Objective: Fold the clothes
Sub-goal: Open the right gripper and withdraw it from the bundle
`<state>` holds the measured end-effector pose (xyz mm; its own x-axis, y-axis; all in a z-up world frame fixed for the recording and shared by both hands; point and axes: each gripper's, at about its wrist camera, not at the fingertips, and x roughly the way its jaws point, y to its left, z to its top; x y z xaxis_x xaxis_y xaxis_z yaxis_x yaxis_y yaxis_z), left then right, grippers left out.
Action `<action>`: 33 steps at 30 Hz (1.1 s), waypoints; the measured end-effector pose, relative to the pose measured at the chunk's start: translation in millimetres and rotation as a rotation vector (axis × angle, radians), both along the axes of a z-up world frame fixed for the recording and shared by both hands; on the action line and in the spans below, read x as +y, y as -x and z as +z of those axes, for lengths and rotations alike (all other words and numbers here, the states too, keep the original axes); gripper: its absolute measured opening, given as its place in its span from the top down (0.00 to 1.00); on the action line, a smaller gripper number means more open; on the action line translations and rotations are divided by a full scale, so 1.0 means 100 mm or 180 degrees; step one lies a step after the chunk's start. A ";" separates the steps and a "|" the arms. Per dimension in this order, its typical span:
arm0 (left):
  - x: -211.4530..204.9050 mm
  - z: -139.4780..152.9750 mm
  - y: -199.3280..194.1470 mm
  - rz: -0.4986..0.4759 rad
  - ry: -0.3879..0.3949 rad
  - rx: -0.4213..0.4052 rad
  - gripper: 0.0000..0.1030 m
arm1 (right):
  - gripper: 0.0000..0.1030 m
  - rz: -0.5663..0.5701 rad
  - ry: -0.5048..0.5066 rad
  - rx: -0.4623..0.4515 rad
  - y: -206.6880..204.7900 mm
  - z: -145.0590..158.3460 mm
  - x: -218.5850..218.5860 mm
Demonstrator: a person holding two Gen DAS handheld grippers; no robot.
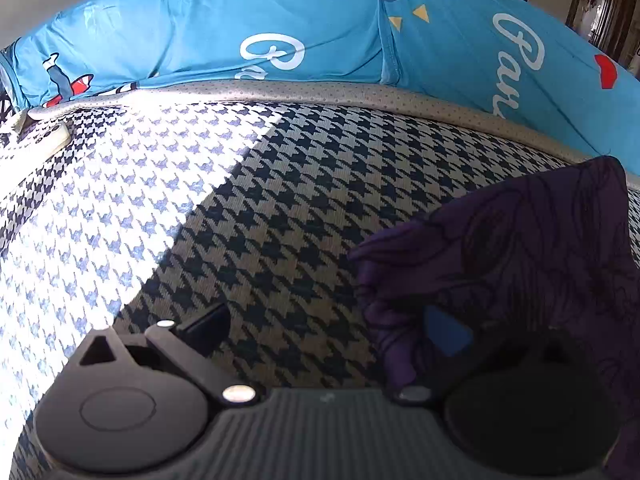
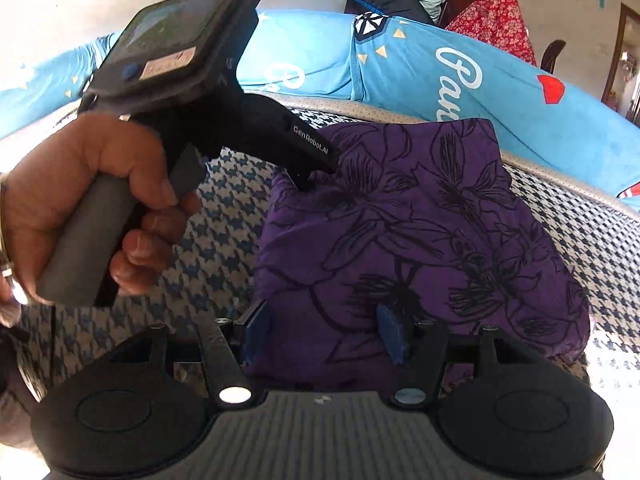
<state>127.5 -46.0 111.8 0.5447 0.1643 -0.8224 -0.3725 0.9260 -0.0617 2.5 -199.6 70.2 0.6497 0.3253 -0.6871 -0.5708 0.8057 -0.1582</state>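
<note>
The right gripper (image 2: 324, 336) stands wide open astride the near edge of the purple cloth (image 2: 420, 240), folded on the houndstooth mat (image 2: 216, 240). The left gripper (image 2: 316, 176) touches its far corner; grip unclear. Soft, light, limp: pinch at edges. Gripper reads "GenRobot.AI".

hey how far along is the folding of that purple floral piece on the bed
Mostly done, it seems: the purple garment already lies as a compact folded bundle on the houndstooth bedspread. In hand: the left gripper touches its far corner, and the right gripper stands open around its near edge. Left: perhaps a final tuck or flattening.
</note>
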 end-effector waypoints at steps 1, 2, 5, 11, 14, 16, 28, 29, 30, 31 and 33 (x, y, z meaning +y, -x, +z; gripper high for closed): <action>0.01 0.00 0.00 0.0006 0.0008 0.0014 0.00 | 0.43 -0.0017 0.0060 -0.0030 0.03 -0.02 -0.01; 0.02 -0.01 0.01 0.0006 0.0015 0.0026 0.00 | 0.43 -0.0054 0.0094 -0.0037 0.06 -0.04 -0.02; 0.05 -0.03 0.04 -0.0016 0.0032 0.0060 0.00 | 0.43 -0.0182 0.0096 -0.0015 0.10 -0.10 -0.06; 0.05 -0.02 0.23 -0.0073 -0.0022 0.0087 0.00 | 0.41 -0.0380 -0.0022 0.0039 0.11 -0.13 -0.11; -0.03 0.03 0.33 -0.0155 -0.0119 0.0081 0.00 | 0.38 -0.0533 -0.0121 0.0090 0.13 -0.15 -0.14; -0.07 0.04 0.41 -0.0203 -0.0166 0.0089 0.00 | 0.35 -0.0655 -0.0248 0.0179 0.13 -0.15 -0.20; -0.57 0.09 0.99 -0.0525 -0.0275 0.0143 0.00 | 0.25 -0.1028 -0.0680 0.0498 0.17 -0.17 -0.46; -0.61 0.09 1.03 -0.0548 -0.0293 0.0148 0.00 | 0.25 -0.1028 -0.0652 0.0488 0.18 -0.18 -0.45; -0.64 0.09 1.07 -0.0568 -0.0309 0.0154 0.00 | 0.24 -0.1029 -0.0628 0.0481 0.20 -0.18 -0.46; -0.67 0.09 1.11 -0.0587 -0.0319 0.0161 0.00 | 0.24 -0.1034 -0.0597 0.0476 0.21 -0.18 -0.46; -0.72 0.08 1.18 -0.0625 -0.0321 0.0182 0.00 | 0.23 -0.1049 -0.0514 0.0457 0.23 -0.20 -0.46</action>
<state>9.9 -117.9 119.8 0.5273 0.1428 -0.8376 -0.1849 0.9814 0.0509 -20.2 -245.8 50.1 0.6383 0.2267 -0.7356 -0.2845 0.9575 0.0483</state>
